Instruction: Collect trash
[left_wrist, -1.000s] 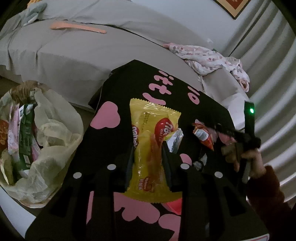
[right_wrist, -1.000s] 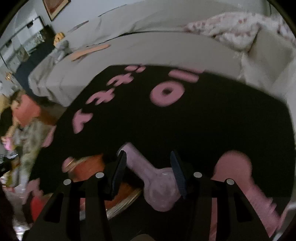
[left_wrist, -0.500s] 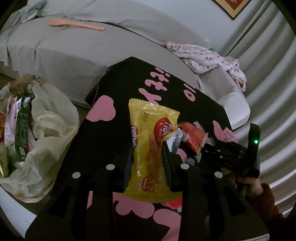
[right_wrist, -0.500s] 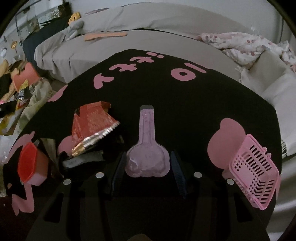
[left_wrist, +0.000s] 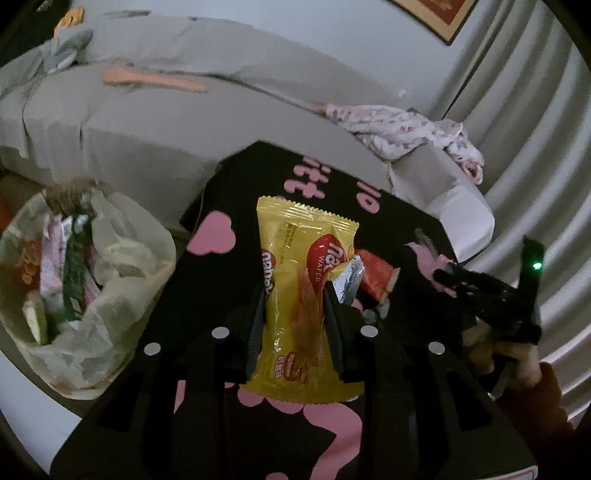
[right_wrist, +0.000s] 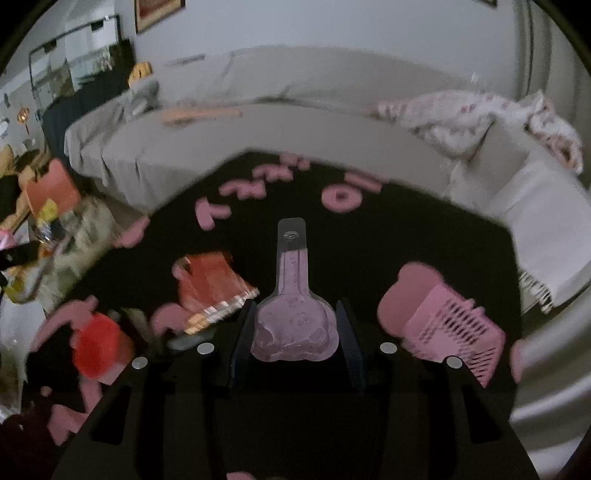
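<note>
My left gripper (left_wrist: 295, 325) is shut on a yellow wafer wrapper (left_wrist: 303, 295) and holds it above the black table with pink shapes (left_wrist: 236, 192). A trash bag (left_wrist: 110, 295) holding several wrappers sits to its left. My right gripper (right_wrist: 295, 339) is shut on a pink bear-shaped pouch (right_wrist: 293, 317) and holds it above the table (right_wrist: 424, 236). The right gripper also shows at the right of the left wrist view (left_wrist: 480, 288). A red foil wrapper (right_wrist: 210, 284) and a red cup (right_wrist: 99, 343) lie on the table to the left of the pouch. The foil wrapper also shows in the left wrist view (left_wrist: 373, 277).
A pink plastic basket (right_wrist: 454, 328) lies on the table at the right. A grey sofa (left_wrist: 147, 122) curves behind the table, with a flowered cloth (left_wrist: 402, 129) and an orange strip (left_wrist: 151, 79) on it. Curtains (left_wrist: 517, 147) hang at the right.
My right gripper has lifted the pink pouch off the table. My left gripper still holds the yellow wrapper and has shifted slightly.
</note>
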